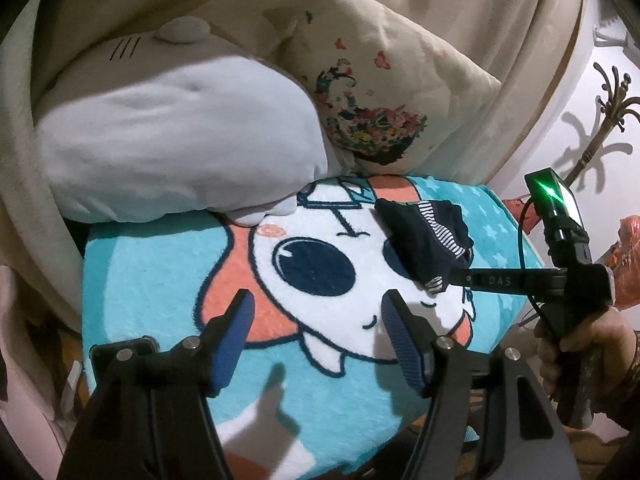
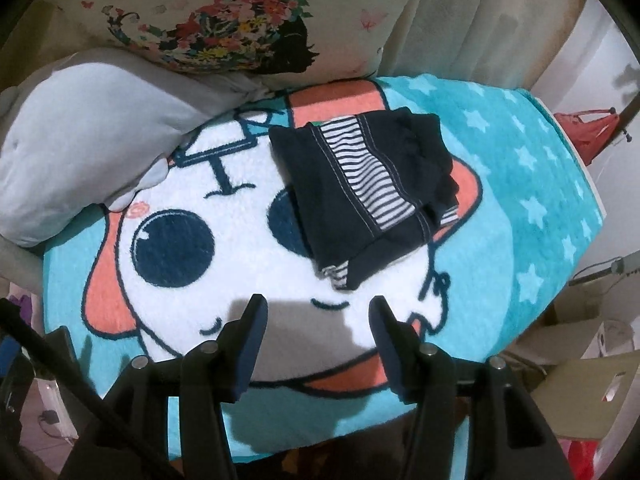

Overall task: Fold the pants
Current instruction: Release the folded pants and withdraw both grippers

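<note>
- Sitting folded on the cartoon blanket (image 2: 540, 168): the pants (image 2: 368, 196), navy with a striped panel.
- Left claw (image 1: 318, 314) gapes wide, nothing in it.
- Right claw (image 2: 318, 316) likewise, just short of the pants.

The small navy pants with a striped white-and-navy panel (image 2: 372, 196) lay folded into a compact bundle on the fluffy turquoise blanket printed with a big-eyed cartoon face and pale stars (image 2: 560, 168). They covered one of the cartoon's dark round eyes, and striped edges peeked out at the bundle's near corner. The right gripper with black arms and blue pads (image 2: 318, 312) hung just short of the pants, jaws apart, nothing between them, its shadow falling on the white plush below. Behind the blanket sat a soft grey plush cushion (image 2: 80, 140) and a cream pillow printed with a flower-haired silhouette (image 2: 224, 28), both touching the blanket's far edge.
</note>
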The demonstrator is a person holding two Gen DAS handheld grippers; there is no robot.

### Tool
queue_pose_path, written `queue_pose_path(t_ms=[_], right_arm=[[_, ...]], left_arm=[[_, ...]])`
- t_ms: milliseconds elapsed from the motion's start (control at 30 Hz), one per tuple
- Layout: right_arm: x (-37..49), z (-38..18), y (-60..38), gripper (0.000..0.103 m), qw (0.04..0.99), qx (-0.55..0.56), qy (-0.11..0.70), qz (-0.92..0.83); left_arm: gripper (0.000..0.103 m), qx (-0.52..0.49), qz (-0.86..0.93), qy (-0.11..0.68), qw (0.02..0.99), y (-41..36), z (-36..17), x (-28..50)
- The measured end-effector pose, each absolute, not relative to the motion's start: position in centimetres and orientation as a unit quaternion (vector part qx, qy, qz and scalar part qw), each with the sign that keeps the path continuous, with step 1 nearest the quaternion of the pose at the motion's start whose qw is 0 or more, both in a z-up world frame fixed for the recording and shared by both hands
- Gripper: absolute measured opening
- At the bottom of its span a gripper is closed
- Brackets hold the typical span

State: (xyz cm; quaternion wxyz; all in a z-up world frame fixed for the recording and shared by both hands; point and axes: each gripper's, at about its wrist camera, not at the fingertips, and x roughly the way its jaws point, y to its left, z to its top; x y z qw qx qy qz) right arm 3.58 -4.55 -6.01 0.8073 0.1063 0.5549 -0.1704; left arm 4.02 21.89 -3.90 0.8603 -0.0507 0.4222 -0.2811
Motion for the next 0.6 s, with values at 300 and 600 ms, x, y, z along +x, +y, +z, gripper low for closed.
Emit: queue_pose_path(t_ms=[300,600], right_arm=[[3.7,-6.2,-4.9,0.059,0.805,0.117,0.554,-0.176],[3.3,-6.8,-5.8,0.059,0.805,0.130,0.552,-0.175]], left_arm=[[0.066,-0.049,-0.295,0.425,0.855,21.4,-3.7,4.7],[0.066,-0.038,-0.301,0.431,0.850,19.9,-3.7,4.5]])
